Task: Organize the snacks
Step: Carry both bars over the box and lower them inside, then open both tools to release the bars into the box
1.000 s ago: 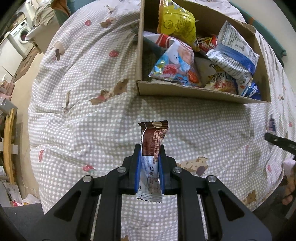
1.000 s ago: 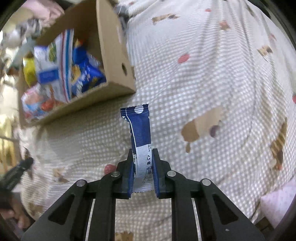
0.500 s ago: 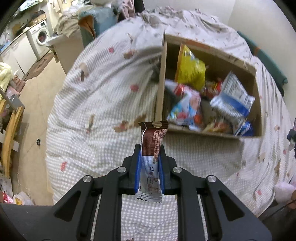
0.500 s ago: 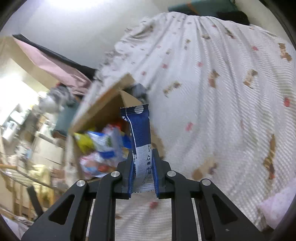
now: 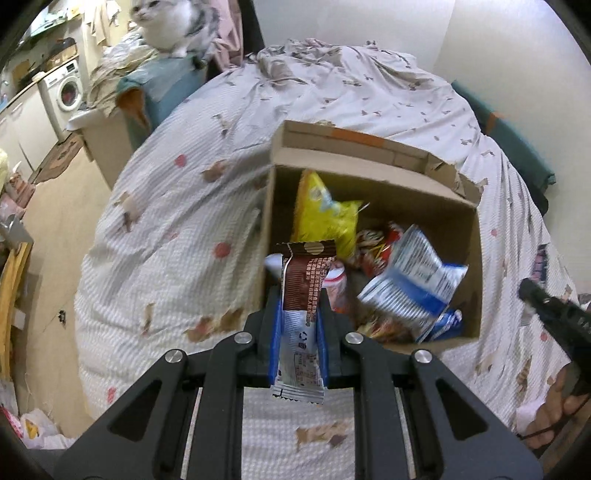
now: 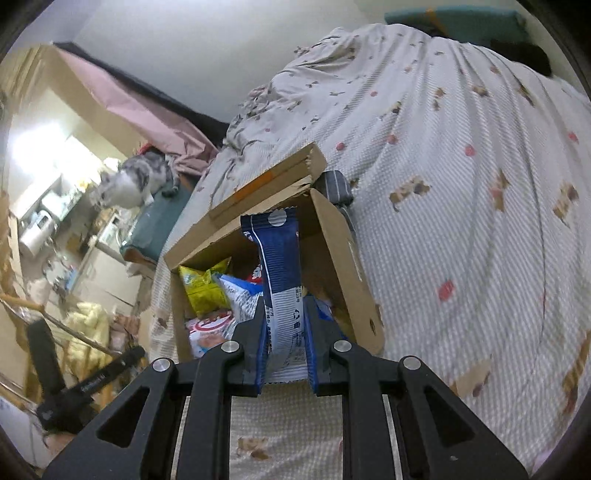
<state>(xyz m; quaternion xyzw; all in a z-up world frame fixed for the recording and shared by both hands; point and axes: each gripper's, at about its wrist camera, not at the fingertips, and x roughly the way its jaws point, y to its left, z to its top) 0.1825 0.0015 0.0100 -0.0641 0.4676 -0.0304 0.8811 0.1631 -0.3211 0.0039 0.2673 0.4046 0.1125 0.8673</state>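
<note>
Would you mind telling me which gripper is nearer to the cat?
Left, as far as I can judge. The left gripper hangs by the box's cat-side wall; the cat sits off the bed beyond. The right gripper hangs at the box's opposite side.

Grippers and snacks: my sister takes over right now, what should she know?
Left gripper: shut on the brown snack bar, upright between the pads.
Right gripper: shut on the blue snack bar, also upright.
The cardboard box sits open on the bed, already holding the yellow bag, the blue-and-white bag and more packets.
Done: both bars picked up and held near the box.
Left: drop each bar in the box.
A cat is watching from beside the bed.
</note>
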